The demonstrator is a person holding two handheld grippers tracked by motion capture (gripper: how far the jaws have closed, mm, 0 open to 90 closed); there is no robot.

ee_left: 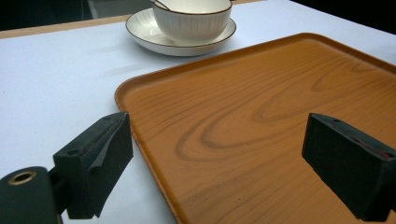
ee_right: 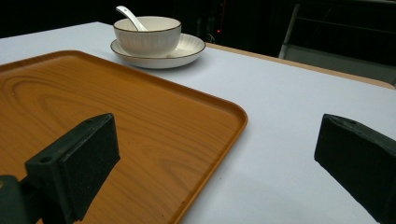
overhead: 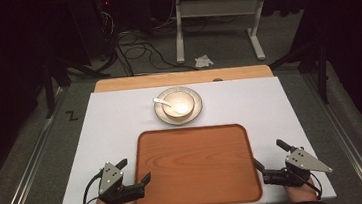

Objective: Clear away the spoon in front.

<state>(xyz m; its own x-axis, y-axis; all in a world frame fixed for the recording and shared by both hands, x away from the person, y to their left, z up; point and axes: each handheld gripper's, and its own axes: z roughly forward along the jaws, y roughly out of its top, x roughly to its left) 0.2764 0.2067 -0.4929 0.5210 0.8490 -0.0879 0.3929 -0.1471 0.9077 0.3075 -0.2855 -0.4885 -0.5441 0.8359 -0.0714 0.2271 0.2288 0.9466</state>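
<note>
Tray (overhead: 195, 166) sits flat mid-table, near us; bowl (overhead: 178, 105) on saucer (overhead: 196, 111) just beyond. We flank tray: left gripper (overhead: 134, 171), right gripper (overhead: 269, 155) gape wide, empty, straddling side rims, apparently for two-sided lift.

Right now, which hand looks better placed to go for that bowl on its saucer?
Probably the left. The bowl and saucer sit beyond the wooden tray, slightly left of its middle, so the left gripper is a bit nearer than the right gripper. Both have open fingers and hold nothing.
</note>
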